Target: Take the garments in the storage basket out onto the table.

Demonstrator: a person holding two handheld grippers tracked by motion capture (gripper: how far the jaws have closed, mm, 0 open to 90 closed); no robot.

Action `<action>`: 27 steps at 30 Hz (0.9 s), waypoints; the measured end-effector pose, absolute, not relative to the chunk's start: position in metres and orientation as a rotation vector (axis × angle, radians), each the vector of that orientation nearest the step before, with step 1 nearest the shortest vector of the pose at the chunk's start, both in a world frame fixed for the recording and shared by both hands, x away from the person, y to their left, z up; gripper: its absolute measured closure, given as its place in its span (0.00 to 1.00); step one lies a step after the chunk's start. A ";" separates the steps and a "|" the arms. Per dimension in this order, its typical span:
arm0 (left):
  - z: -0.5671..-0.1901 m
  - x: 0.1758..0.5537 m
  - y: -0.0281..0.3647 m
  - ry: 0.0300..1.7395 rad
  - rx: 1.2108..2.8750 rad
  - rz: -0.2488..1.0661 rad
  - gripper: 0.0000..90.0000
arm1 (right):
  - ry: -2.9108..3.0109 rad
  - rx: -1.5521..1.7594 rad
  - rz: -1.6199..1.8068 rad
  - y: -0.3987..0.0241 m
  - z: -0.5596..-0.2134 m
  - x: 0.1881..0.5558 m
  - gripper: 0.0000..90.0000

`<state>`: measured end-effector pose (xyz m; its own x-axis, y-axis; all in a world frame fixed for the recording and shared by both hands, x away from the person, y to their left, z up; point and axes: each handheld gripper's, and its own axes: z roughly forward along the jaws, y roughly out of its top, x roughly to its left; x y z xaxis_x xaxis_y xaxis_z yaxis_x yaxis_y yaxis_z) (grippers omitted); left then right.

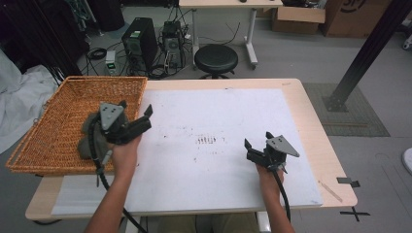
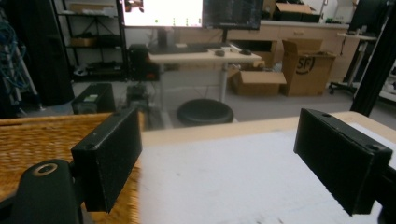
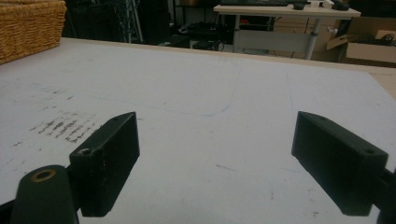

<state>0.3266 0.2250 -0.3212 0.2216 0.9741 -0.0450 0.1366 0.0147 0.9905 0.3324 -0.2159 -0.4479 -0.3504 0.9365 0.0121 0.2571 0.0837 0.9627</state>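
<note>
Both grippers hold their jaws wide apart, with nothing between them. Right gripper [image 1: 256,141] hovers near the table's [image 1: 311,121] front right corner, pointing left-forward. Left gripper [image 1: 136,112] hangs over the table's left edge, beside one wicker basket [image 1: 58,126] with a grey cloth [image 1: 90,138] inside.

Basket [image 1: 58,126] left of sheet [image 1: 214,121], on table [image 1: 311,111]

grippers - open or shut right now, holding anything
Left gripper: open, holding nothing, at the edge of the wicker basket.
Right gripper: open, holding nothing, over the white sheet.
</note>
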 end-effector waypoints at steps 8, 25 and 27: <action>-0.328 0.338 0.276 1.254 1.385 0.974 0.17 | 1.700 1.196 1.299 -0.216 -0.448 0.333 0.17; -0.378 0.385 0.332 1.488 1.609 0.902 0.18 | 1.707 1.215 1.300 -0.217 -0.448 0.335 0.17; -0.385 0.391 0.335 1.540 1.605 0.870 0.18 | 1.703 1.221 1.303 -0.217 -0.448 0.335 0.17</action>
